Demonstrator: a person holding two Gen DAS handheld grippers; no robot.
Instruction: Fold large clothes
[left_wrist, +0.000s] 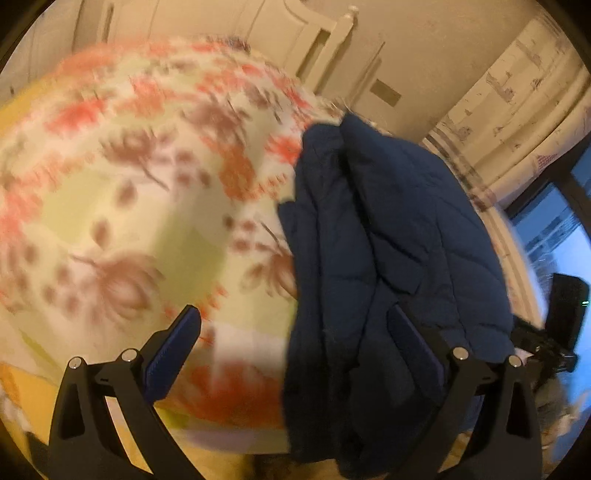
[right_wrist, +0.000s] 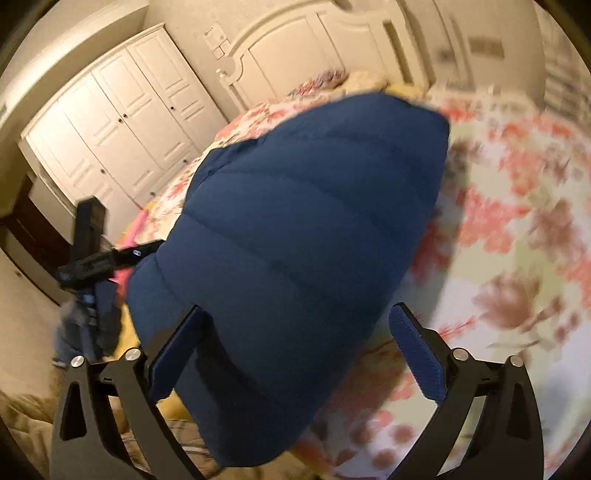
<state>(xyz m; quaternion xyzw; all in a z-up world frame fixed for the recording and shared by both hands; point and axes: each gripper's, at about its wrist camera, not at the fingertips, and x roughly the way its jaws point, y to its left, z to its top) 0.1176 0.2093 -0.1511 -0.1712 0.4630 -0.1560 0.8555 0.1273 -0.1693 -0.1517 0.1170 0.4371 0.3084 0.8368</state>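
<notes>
A navy quilted jacket (left_wrist: 388, 240) lies bunched on a floral bedspread (left_wrist: 129, 184). In the left wrist view it fills the right half, and my left gripper (left_wrist: 295, 328) is open just above its near edge, its right finger over the fabric. In the right wrist view the jacket (right_wrist: 295, 240) lies as a broad padded panel. My right gripper (right_wrist: 299, 325) is open with the jacket's near end between its fingers, not clamped. The other gripper (right_wrist: 96, 262) shows at the jacket's left side.
A white headboard (right_wrist: 295, 48) stands at the bed's far end, with white wardrobe doors (right_wrist: 122, 122) to the left. A curtain (left_wrist: 517, 110) and a window (left_wrist: 554, 229) lie to the right in the left wrist view. Both views are motion-blurred.
</notes>
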